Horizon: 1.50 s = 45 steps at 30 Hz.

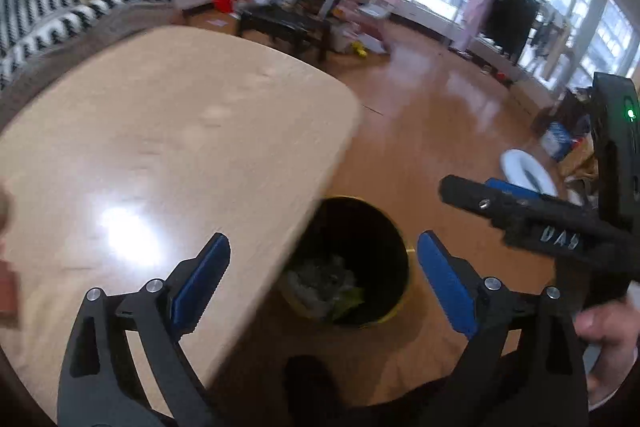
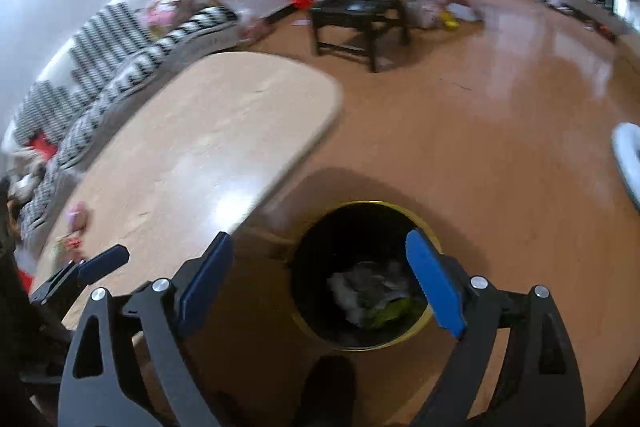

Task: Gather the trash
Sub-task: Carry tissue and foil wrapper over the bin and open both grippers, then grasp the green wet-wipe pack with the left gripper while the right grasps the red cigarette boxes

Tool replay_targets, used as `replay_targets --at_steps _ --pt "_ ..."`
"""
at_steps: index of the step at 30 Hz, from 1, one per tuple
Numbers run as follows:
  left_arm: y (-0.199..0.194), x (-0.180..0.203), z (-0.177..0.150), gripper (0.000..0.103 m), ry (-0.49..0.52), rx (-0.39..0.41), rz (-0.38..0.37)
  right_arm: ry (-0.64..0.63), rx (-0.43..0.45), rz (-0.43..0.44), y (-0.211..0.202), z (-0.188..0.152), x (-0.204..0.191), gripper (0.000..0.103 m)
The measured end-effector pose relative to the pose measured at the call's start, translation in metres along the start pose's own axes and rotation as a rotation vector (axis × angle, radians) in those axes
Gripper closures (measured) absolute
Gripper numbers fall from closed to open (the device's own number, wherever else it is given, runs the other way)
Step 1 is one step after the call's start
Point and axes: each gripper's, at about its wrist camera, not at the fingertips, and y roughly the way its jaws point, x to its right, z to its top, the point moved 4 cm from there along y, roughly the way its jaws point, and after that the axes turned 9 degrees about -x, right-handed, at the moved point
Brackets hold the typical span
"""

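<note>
A black trash bin with a yellow rim stands on the floor beside the table. Crumpled grey and green trash lies inside it. My left gripper is open and empty, held above the table edge and the bin. My right gripper is open and empty, directly above the bin; it also shows at the right of the left wrist view. Small pinkish items lie on the table at the left, blurred. The left gripper's finger shows at lower left in the right wrist view.
A light wooden table fills the left. Behind it is a zigzag-patterned sofa. A dark low table and clutter stand farther back. A white round object lies on the floor at right.
</note>
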Motion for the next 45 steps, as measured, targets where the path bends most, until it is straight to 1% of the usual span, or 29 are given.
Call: replay_targets --at_steps 1,3,5,7,8,10,11,12,14,15,16,18,19,20,22,24,26,28,29,31,33,34,37,40,42,45 --pt "-0.010 -0.011 -0.003 0.011 -0.006 0.011 0.013 -0.029 0.012 -0.014 -0.001 0.000 -0.012 0.018" --pt "-0.033 -0.035 -0.010 0.011 -0.032 0.045 0.043 -0.065 0.002 0.024 0.002 -0.001 -0.032 0.017" --pt "-0.062 -0.070 -0.023 0.011 -0.081 0.082 0.088 -0.117 -0.013 0.096 0.005 -0.006 -0.062 0.017" --pt "-0.090 -0.109 -0.041 0.009 -0.136 0.115 0.129 -0.238 -0.020 0.122 0.010 -0.013 -0.103 0.017" --pt "-0.102 -0.130 -0.051 0.009 -0.169 0.125 0.167 -0.286 -0.027 0.129 0.013 -0.016 -0.120 0.017" --pt "-0.126 -0.171 -0.070 0.009 -0.234 0.152 0.235 -0.365 -0.042 0.184 0.017 -0.024 -0.156 0.017" --pt "-0.138 -0.192 -0.082 0.009 -0.271 0.163 0.275 -0.421 -0.051 0.220 0.018 -0.028 -0.175 0.017" --pt "-0.152 -0.216 -0.096 0.009 -0.316 0.174 0.313 -0.510 -0.048 0.229 0.019 -0.032 -0.201 0.017" --pt "-0.169 -0.251 -0.117 0.009 -0.379 0.180 0.348 -0.615 -0.023 0.233 0.019 -0.037 -0.235 0.017" --pt "-0.179 -0.277 -0.134 0.009 -0.427 0.182 0.377 -0.673 -0.031 0.259 0.025 -0.040 -0.259 0.017" --pt "-0.185 -0.296 -0.146 0.009 -0.465 0.183 0.402 -0.697 -0.041 0.276 0.030 -0.041 -0.273 0.017" --pt "-0.188 -0.319 -0.159 0.009 -0.520 0.182 0.409 -0.745 -0.070 0.320 0.041 -0.045 -0.305 0.017" --pt "-0.187 -0.333 -0.166 0.009 -0.550 0.173 0.393 -0.780 -0.090 0.341 0.050 -0.049 -0.326 0.017" --pt "-0.184 -0.341 -0.169 0.009 -0.557 0.163 0.379 -0.812 -0.097 0.353 0.057 -0.052 -0.343 0.017" --pt "-0.180 -0.350 -0.169 0.009 -0.540 0.158 0.388 -0.875 -0.120 0.363 0.071 -0.062 -0.370 0.017" --pt "-0.172 -0.348 -0.165 0.009 -0.485 0.137 0.352 -0.928 -0.131 0.374 0.082 -0.067 -0.391 0.017" --pt "-0.161 -0.344 -0.154 0.009 -0.427 0.121 0.354 -0.987 -0.138 0.371 0.096 -0.072 -0.409 0.016" --pt "-0.149 -0.344 -0.146 0.009 -0.372 0.093 0.334 -1.030 -0.163 0.380 0.107 -0.075 -0.418 0.016" --pt "-0.145 -0.342 -0.145 0.009 -0.352 0.081 0.332 -1.047 -0.170 0.379 0.113 -0.076 -0.422 0.016" --pt "-0.130 -0.340 -0.141 0.009 -0.299 0.044 0.302 -1.071 -0.170 0.372 0.123 -0.077 -0.426 0.016" --pt "-0.116 -0.339 -0.140 0.009 -0.263 0.011 0.326 -1.092 -0.189 0.376 0.128 -0.077 -0.428 0.016" --pt "-0.111 -0.340 -0.140 0.009 -0.254 -0.004 0.327 -1.109 -0.197 0.374 0.131 -0.078 -0.427 0.016" --pt "-0.101 -0.346 -0.138 0.009 -0.274 -0.019 0.331 -1.143 -0.206 0.362 0.139 -0.080 -0.431 0.016" --pt "-0.095 -0.350 -0.133 0.009 -0.286 -0.026 0.324 -1.154 -0.222 0.372 0.146 -0.081 -0.436 0.016" --pt "-0.092 -0.352 -0.132 0.009 -0.275 -0.031 0.342 -1.172 -0.224 0.371 0.149 -0.083 -0.441 0.016" --pt "-0.089 -0.352 -0.135 0.009 -0.255 -0.037 0.359 -1.192 -0.220 0.361 0.154 -0.085 -0.444 0.021"
